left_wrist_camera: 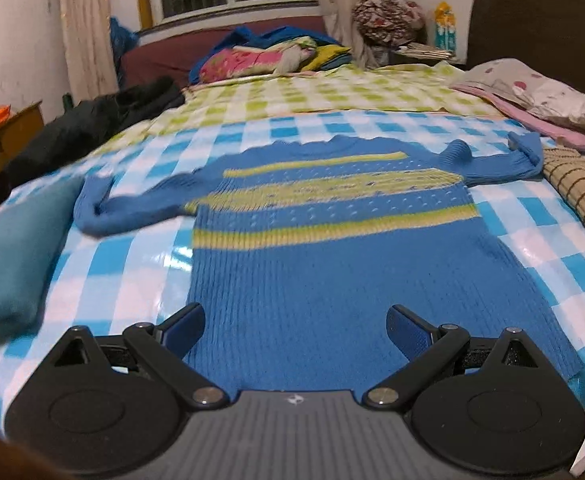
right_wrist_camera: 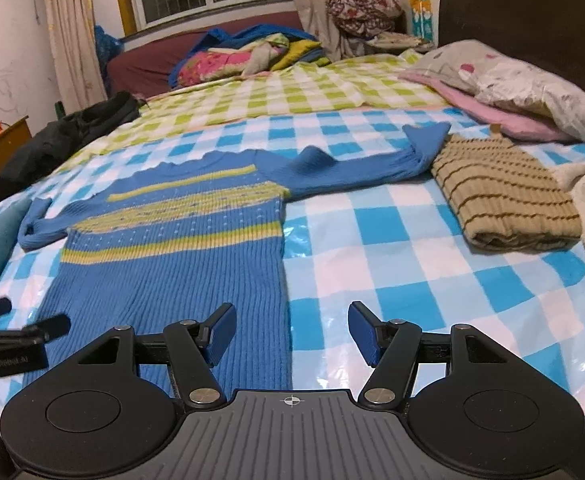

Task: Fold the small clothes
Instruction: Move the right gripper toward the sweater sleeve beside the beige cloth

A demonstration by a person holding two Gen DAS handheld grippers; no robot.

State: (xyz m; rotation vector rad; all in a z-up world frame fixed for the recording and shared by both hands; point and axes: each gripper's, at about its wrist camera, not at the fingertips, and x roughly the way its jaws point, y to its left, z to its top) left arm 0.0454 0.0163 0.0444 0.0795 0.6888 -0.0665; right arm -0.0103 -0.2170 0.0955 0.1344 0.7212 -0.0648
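A: Your left tool (left_wrist_camera: 295, 330) and right tool (right_wrist_camera: 291, 332): jaws spread wide, gripping nothing.

B: The blue ribbed-knit sweater with yellow-green stripes (right_wrist_camera: 176, 248) lies flat on the checked bed (right_wrist_camera: 392, 264); your tools hide its hem.

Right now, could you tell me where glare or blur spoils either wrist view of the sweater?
Left wrist view: motion blur softens the blue sweater, and glare streaks the glossy checked sheet beside it. Right wrist view: sharper, though glare shines on the sheet right of the hem; fisheye bends the bed's edges in both.
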